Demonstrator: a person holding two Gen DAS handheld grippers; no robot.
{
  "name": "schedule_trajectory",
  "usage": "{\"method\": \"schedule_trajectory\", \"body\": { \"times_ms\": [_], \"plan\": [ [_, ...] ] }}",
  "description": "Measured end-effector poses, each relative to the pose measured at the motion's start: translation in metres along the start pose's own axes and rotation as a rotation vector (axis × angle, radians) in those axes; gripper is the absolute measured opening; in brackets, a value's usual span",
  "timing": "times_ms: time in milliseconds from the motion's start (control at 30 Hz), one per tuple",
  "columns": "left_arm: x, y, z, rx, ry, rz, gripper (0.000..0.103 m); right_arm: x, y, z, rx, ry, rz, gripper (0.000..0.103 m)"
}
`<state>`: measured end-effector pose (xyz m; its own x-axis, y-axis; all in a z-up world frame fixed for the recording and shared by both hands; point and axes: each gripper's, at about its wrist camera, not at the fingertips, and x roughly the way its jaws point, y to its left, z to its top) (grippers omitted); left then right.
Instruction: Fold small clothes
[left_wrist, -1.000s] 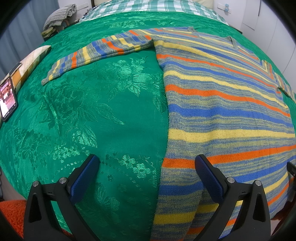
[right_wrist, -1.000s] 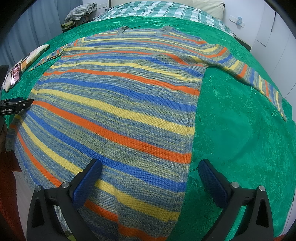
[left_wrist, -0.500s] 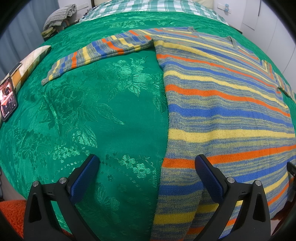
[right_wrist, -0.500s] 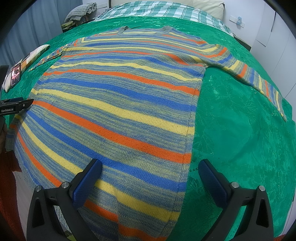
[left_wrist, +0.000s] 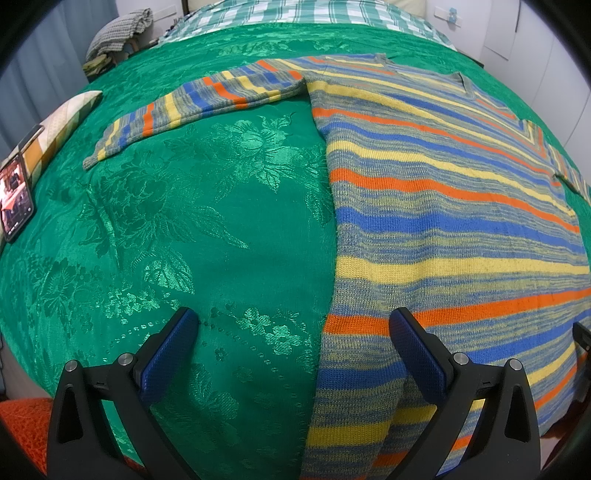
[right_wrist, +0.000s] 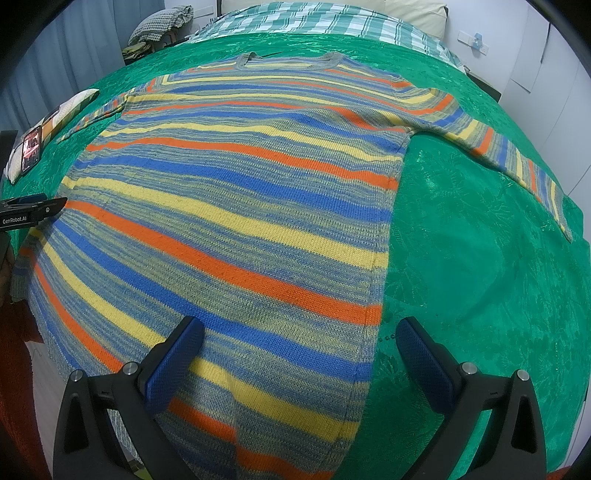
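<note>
A striped knit sweater (right_wrist: 240, 206) in blue, yellow, orange and grey lies flat on a green bedspread (left_wrist: 192, 236), both sleeves spread out. In the left wrist view the sweater (left_wrist: 454, 236) fills the right half, its left sleeve (left_wrist: 192, 103) stretched toward the far left. My left gripper (left_wrist: 291, 325) is open and empty, straddling the sweater's left side edge near the hem. My right gripper (right_wrist: 299, 332) is open and empty, straddling the right side edge near the hem. The left gripper's tip (right_wrist: 33, 210) shows at the left edge of the right wrist view.
A phone (left_wrist: 14, 195) with a lit screen lies beside a checked cushion (left_wrist: 62, 122) at the bed's left edge. A checked green blanket (right_wrist: 317, 22) covers the far end. A bundle of cloth (left_wrist: 118, 33) sits on a chair at the far left.
</note>
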<state>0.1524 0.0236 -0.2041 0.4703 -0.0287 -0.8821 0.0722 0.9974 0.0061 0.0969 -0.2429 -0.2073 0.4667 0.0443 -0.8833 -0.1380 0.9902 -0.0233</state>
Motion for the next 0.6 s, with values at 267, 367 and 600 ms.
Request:
{"method": "schedule_trajectory", "body": {
  "times_ms": [267, 367, 600],
  "plan": [
    [0.000, 0.000, 0.000, 0.000, -0.001, 0.001, 0.103, 0.000, 0.000, 0.000, 0.001, -0.001, -0.001, 0.103],
    [0.000, 0.000, 0.000, -0.001, -0.001, 0.000, 0.103, 0.000, 0.000, 0.000, 0.001, -0.002, -0.001, 0.103],
    [-0.024, 0.015, 0.014, -0.075, -0.064, -0.106, 0.102, -0.011, -0.007, 0.005, 0.014, 0.030, 0.023, 0.102]
  ]
}}
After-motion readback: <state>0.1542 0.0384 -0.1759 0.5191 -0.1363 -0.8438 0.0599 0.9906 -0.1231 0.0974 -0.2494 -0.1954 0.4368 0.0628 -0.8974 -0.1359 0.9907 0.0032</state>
